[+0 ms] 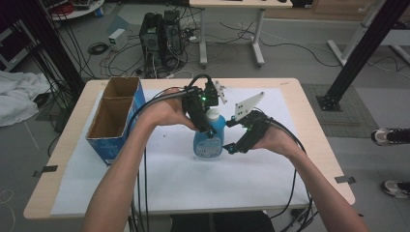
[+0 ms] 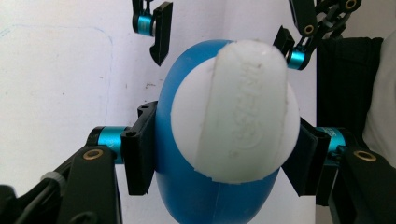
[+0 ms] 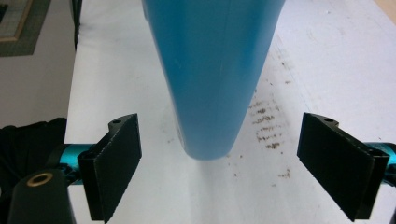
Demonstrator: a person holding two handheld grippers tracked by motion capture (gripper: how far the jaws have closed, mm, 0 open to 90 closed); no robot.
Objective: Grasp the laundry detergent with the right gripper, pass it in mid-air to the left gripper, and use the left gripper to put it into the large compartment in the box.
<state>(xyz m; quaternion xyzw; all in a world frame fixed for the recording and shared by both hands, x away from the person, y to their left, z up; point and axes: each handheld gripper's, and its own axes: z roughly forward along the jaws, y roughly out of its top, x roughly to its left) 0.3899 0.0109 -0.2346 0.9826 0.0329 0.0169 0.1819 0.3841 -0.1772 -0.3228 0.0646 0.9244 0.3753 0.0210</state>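
A blue bottle with a white cap stands upright on the white sheet that covers the bench, to the right of the open cardboard box and well apart from it. The left gripper comes down on the bottle from above, and its fingers are clenched on the bottle's blue shoulders just under the cap — in the left gripper view the pads press on either side of the body. The right gripper lies low at the bottle's right side with its fingers released; in the right gripper view they stand wide on either side of the bottle's foot, clear of the plastic. The step in hand is judged to be a handover of the bottle to the left gripper alone, perhaps for a lift toward the box. For this to be done well, the right gripper should be drawn straight back from the bottle, with its fingers kept wide so that the foot is not clipped and the bottle not tipped. The left grip sits high and on a rounded, smooth surface, so slip is the likely fault — the squeeze should be held firm and the bottle raised vertically, without a swing. Should the box be the goal, the bottle's foot would have to be carried over the box's near wall before it is lowered.
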